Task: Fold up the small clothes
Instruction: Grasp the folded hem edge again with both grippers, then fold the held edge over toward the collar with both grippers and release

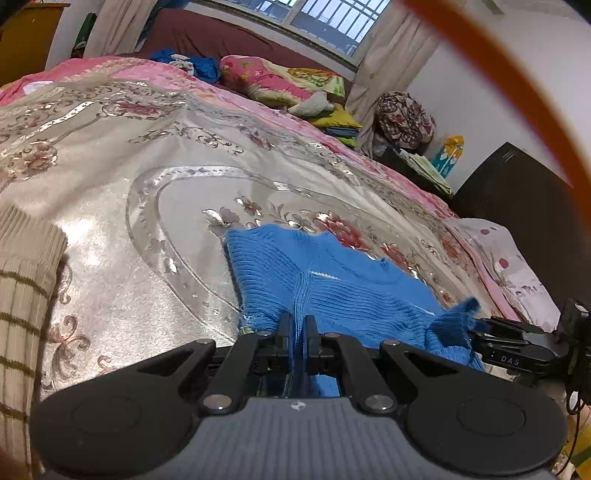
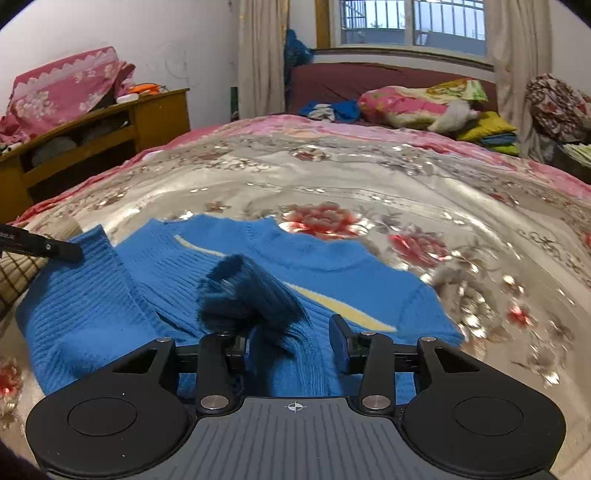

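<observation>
Bed [image 2: 332,173] fills both views, covered by a shiny silver-and-pink floral bedspread [image 1: 192,155]. Maroon headboard [image 2: 351,81] at the far end under the window [image 2: 410,22], curtains either side. Wooden cabinet [image 2: 92,136] off the bed's side in my right view, pink cloth heaped on top.

Blue knit sweater [image 2: 332,266] lies spread on the bedspread close in front of me, neckline toward the headboard, a pale stripe running across the chest. Part of it is bunched up and lifted near my tools, the rest flat on the bed.

Beige checked garment [image 1: 22,295] sits at the near left edge of my left view, just beside the sweater.

Pile of pillows and folded cloth [image 2: 424,103] at the head of the bed, well apart from the sweater.

My left gripper [image 1: 297,328]: jaws clenched tight on a fold of the blue knit, fabric pinched between the pads.

My right gripper [image 2: 291,341]: jaws parted, released. A ribbed blue cuff [image 2: 243,291] sticks up loose just above and between them, blurred; pads are not pressing it.
</observation>
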{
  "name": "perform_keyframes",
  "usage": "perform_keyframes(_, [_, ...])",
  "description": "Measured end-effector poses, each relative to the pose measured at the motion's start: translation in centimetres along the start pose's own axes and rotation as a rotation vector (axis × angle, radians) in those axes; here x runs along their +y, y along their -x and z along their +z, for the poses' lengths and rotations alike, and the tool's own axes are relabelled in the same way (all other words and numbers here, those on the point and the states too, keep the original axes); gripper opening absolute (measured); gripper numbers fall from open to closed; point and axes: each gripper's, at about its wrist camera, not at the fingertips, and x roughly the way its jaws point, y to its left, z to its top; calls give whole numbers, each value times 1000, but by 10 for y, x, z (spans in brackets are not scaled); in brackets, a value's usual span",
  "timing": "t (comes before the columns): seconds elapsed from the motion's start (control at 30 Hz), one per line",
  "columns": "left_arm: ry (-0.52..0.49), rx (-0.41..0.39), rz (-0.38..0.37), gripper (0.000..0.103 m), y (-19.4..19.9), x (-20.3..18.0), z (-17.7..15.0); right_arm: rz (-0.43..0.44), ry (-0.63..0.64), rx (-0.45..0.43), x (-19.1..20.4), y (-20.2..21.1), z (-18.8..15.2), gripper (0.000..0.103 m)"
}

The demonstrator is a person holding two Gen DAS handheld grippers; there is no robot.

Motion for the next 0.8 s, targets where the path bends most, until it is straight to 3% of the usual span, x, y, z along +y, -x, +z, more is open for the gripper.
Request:
perform_keyframes(0.3, [1, 25, -4, 11, -5, 4, -6, -9, 163, 60, 23, -19, 13, 40])
perform_keyframes(0.5, [-44, 90, -37, 11, -13, -6, -10, -2, 168, 123, 31, -37, 20, 40])
perform_keyframes(0.57, [-80, 126, -49, 12, -16, -12, -11, 5, 135, 133, 29, -38, 21, 35])
perform_keyframes(0.63, [-114, 159, -41, 13, -19, -17, -13, 28, 95, 135, 27, -35, 21, 18])
perform_keyframes(0.8, [-173, 187, 25, 14, -25, -28, -15, 33, 43, 120, 24, -21, 17, 10])
